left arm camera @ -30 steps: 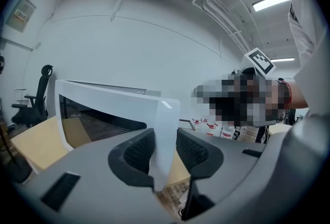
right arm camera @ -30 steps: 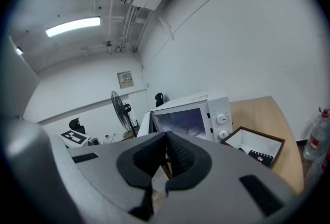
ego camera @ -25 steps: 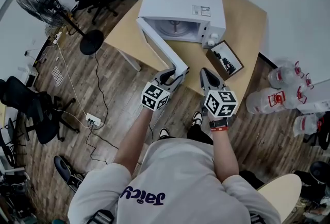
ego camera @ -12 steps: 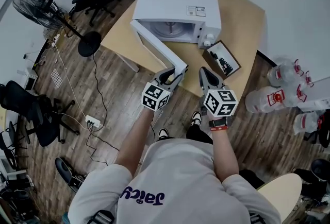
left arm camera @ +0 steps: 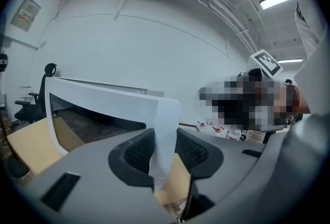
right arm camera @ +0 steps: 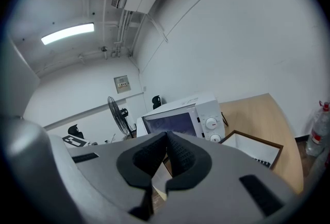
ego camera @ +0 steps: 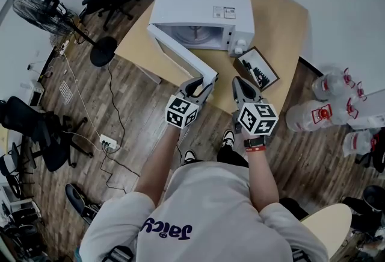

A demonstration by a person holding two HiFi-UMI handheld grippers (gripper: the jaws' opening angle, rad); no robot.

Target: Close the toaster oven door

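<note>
The toaster oven sits on the tabletop. Its door is swung wide on a hinge at the left of the opening, free edge pointing back at us. Our left tool is clenched on that free edge: in the left gripper view the white panel runs between the pads, which press it on both sides. Our right tool is clenched too, pads tip to tip w/ nothing between. It hangs just beside the left one, apart from the door.

Step in hand, as we judge it: swing the door shut. To do it well we'd follow the hinge's arc, i.e. sweep the edge round toward the knob side of the front. Pushing straight in would only load the hinge. The wrist should turn w/ the panel so the pads stay flat, since a twisted grip could slip off the thin edge. Near the end the jaws would get trapped betw. door and front, so we'd let go just short and nudge it home w/ the outside of a jaw. The oven may skid on the wood, so the right tool could brace the casing. Whether there's a latch we can't tell from here. Mind the framed tray by the knobs.
</note>
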